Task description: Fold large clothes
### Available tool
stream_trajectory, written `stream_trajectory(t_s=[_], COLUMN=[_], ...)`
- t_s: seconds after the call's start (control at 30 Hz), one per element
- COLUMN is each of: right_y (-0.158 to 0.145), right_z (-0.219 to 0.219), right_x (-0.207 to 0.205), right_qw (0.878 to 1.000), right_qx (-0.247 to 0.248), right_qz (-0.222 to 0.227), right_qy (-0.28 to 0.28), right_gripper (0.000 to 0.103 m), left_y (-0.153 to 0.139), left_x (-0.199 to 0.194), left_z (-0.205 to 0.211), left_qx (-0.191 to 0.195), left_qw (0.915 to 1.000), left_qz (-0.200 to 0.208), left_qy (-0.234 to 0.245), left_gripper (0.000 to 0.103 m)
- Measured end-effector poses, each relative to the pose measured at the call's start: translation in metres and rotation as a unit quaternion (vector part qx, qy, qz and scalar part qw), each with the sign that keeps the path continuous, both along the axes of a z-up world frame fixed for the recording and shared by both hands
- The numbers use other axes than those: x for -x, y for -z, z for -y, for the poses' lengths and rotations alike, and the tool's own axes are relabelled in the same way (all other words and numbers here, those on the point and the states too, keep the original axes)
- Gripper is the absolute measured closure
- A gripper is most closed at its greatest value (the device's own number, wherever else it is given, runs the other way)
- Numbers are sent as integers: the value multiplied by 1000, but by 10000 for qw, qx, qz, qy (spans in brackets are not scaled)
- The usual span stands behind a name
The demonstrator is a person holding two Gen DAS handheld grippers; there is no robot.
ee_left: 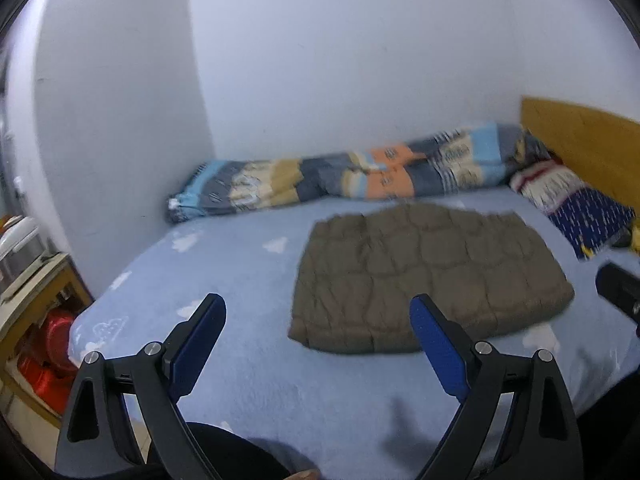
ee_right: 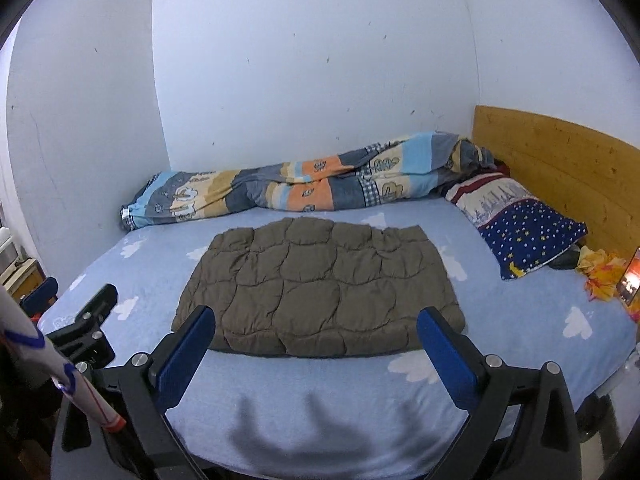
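Both grippers hang empty above the near edge of the bed: the left gripper (ee_left: 318, 324) and the right gripper (ee_right: 316, 336) each have their blue pads spread wide apart with nothing between them, short of the brown quilted garment (ee_right: 318, 292). That garment lies flat on the blue cloud-print sheet (ee_right: 340, 408) as a compact, roughly rectangular bundle with even edges, so the folding looks finished or nearly so; at most a final fold or a tidy-up seems left. Beyond the garment, a rolled patchwork duvet (ee_right: 304, 188) runs along the wall. To the garment's right sits a starry pillow (ee_right: 528, 236) against the wooden headboard (ee_right: 560, 160).
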State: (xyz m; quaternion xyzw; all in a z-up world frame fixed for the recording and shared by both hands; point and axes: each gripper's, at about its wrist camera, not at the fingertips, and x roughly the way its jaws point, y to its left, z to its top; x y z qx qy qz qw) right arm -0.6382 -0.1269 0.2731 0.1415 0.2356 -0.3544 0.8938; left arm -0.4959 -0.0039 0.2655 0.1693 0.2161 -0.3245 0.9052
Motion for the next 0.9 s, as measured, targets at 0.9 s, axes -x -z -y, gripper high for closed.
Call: stream_trajectory(t_s=[0.9], right_y=[19], right_z=[0], right_x=[-18], right_qw=[9993], right_qx=[77], right_qz=[-361], right_qy=[-79], right_gripper=[0], left_y=[21], left_x=[-16], left_z=[7], left_qx=[-122], left_qw=[9990], left_qz=[-422], left_qy=[-109], left_gripper=[10])
